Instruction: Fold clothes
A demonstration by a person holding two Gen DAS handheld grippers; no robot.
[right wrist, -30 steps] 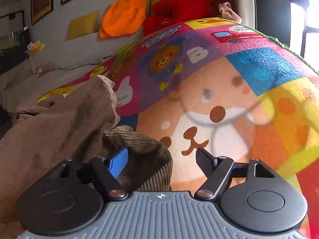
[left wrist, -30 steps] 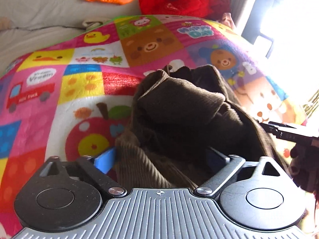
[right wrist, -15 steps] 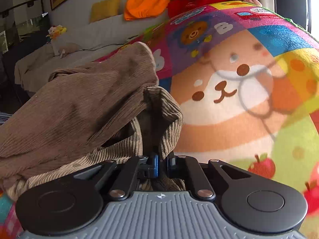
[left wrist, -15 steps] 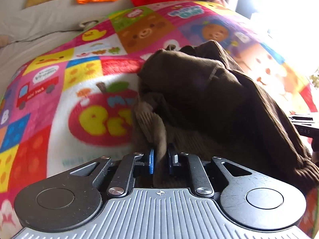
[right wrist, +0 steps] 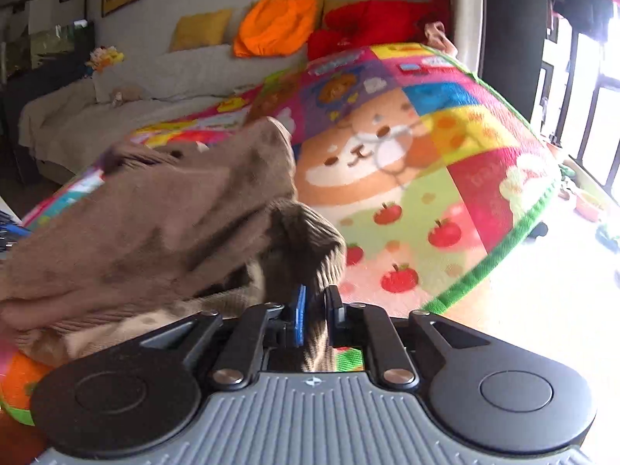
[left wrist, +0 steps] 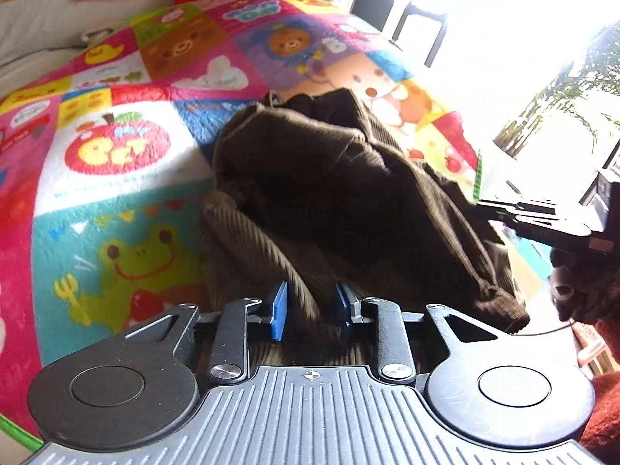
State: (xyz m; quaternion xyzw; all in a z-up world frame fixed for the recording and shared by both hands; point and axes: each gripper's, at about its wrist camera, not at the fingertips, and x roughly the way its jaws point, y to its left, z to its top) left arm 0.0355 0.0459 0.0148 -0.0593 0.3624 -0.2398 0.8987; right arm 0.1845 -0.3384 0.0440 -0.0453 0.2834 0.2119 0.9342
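garment: a brown corduroy piece of clothing (left wrist: pixel 333 201) lies bunched in a heap on the colourful play mat (left wrist: pixel 116 201), toward the mat's near edge; its ribbed hem runs toward both cameras.
left gripper (left wrist: pixel 310 310): jaws part-way apart and opening, with a ribbed fold of the brown cloth between the blue pads; the cloth fills the gap and looks pinched on both sides.
right gripper (right wrist: pixel 314 310): jaws narrow and opening; a strip of the same cloth hangs down between the blue pad and the black one, held there.
right gripper from the left view: its black body (left wrist: pixel 550 221) shows at the right border, at the far end of the garment, with a gloved hand (left wrist: pixel 581 283) under it.
cloth shape: between the two grips the fabric rises in a rumpled ridge; in the right view it looks lighter brown (right wrist: pixel 162 217) and blurred.
mat: squares with an apple, a frog, bears and a green trim (right wrist: pixel 503 248) along its edge nearest the window.
beyond the mat: a pale covered bed or sofa (right wrist: pixel 116 116) with an orange cushion (right wrist: pixel 279 23), a red plush (right wrist: pixel 372 23) and a yellow pillow (right wrist: pixel 201 31) against the wall.
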